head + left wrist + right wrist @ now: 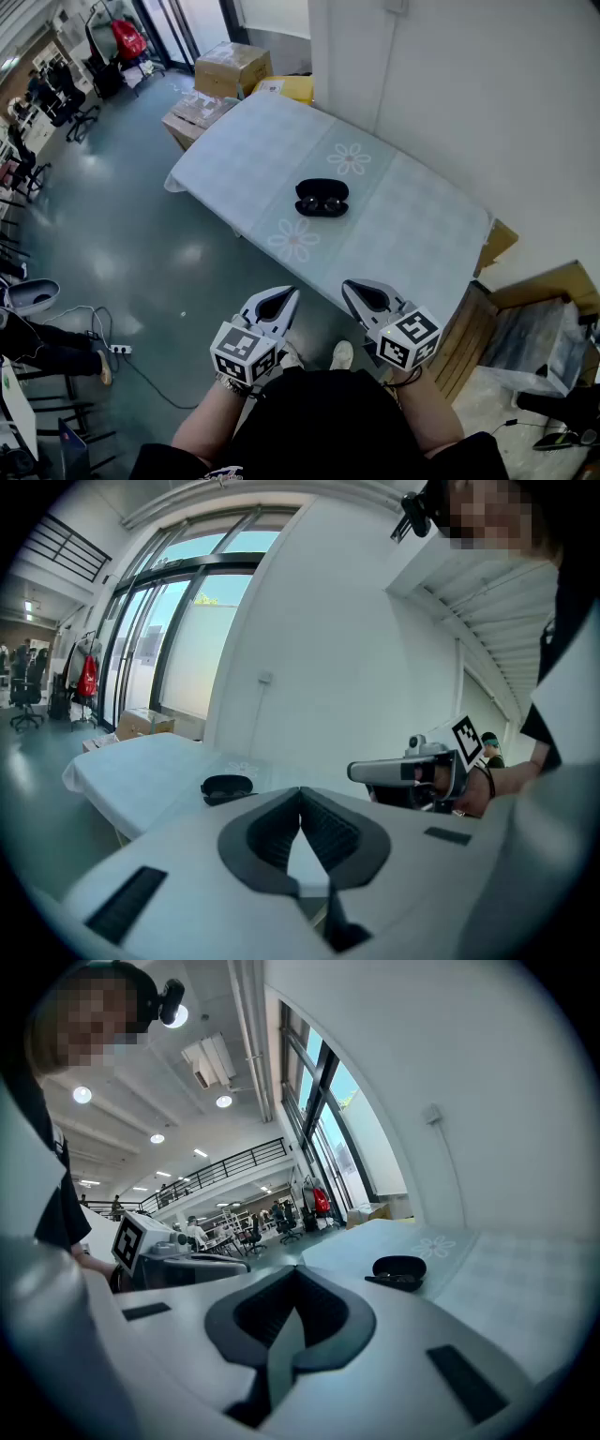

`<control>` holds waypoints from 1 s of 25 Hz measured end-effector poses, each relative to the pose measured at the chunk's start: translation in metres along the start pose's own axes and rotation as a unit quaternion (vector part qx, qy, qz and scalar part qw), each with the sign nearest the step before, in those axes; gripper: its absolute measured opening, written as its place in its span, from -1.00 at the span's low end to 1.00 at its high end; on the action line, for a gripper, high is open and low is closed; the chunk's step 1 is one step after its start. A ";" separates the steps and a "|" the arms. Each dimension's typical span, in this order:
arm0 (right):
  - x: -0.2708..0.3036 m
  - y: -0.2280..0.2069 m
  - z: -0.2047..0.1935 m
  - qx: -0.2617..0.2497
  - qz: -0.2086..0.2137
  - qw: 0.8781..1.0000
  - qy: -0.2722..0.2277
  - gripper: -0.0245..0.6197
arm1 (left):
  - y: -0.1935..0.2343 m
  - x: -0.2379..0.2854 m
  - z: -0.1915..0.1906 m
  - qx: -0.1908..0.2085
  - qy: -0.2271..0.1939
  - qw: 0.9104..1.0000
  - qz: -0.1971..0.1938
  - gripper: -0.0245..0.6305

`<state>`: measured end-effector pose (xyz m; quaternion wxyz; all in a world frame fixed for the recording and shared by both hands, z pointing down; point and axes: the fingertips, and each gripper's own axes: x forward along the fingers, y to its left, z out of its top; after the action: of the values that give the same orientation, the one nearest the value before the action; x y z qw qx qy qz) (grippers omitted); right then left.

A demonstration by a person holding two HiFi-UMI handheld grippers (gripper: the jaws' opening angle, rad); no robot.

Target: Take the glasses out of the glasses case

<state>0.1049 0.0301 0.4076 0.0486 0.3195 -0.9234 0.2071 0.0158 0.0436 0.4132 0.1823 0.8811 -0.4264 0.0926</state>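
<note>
Head view, case: we see the glasses case (322, 187) lying open on the desk (422, 234), with the glasses (321, 204) inside it, lenses up.
Head view, grippers: the left hand-held gripper (281, 300) and the right hand-held gripper (361, 292) hang well short of the case, off the desk's edge and close to our body.
Left gripper view, jaws: the left hand-held gripper (300, 794) has its tips pressed together with nothing between them.
Left gripper view, case: the case (227, 787) sits far ahead and to the left of the tips. The right hand-held gripper (361, 772) is level with us on the other side.
Right gripper view, jaws: the right hand-held gripper (295, 1274) is also closed tip to tip and holds nothing.
Right gripper view, case: the case (398, 1269) is ahead and to the right, lid raised.
Risk, case: we judge that the case is light and loose on the cloth. Pulling the glasses with one gripper could drag it along or tip the lid shut, so the other gripper should pin it.
Risk, glasses: a pinch on a lens could smear or scratch it. A thin frame may slip out of the tips if we grip it off-centre.
</note>
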 end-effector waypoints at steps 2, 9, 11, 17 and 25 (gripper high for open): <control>0.001 0.002 0.001 0.000 0.000 1.000 0.000 -0.85 | 0.001 -0.002 0.001 0.001 0.000 1.000 -0.001 -0.84; 0.005 0.006 0.001 -0.001 -0.002 1.000 0.000 -0.85 | 0.003 -0.007 0.001 0.001 -0.002 1.000 -0.004 -0.84; 0.006 0.009 0.002 -0.003 0.002 1.000 -0.003 -0.85 | 0.005 -0.008 0.001 0.000 -0.001 1.000 -0.005 -0.84; 0.011 0.013 0.002 -0.005 0.006 1.000 -0.004 -0.85 | 0.009 -0.007 -0.001 -0.003 0.004 1.000 -0.011 -0.84; 0.027 0.024 0.001 -0.007 0.009 1.000 0.000 -0.85 | 0.023 -0.015 -0.003 -0.008 0.007 1.000 -0.020 -0.84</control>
<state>0.0688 0.0308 0.4042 0.0489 0.3107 -0.9277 0.2014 -0.0116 0.0429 0.4170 0.1943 0.8872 -0.4084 0.0915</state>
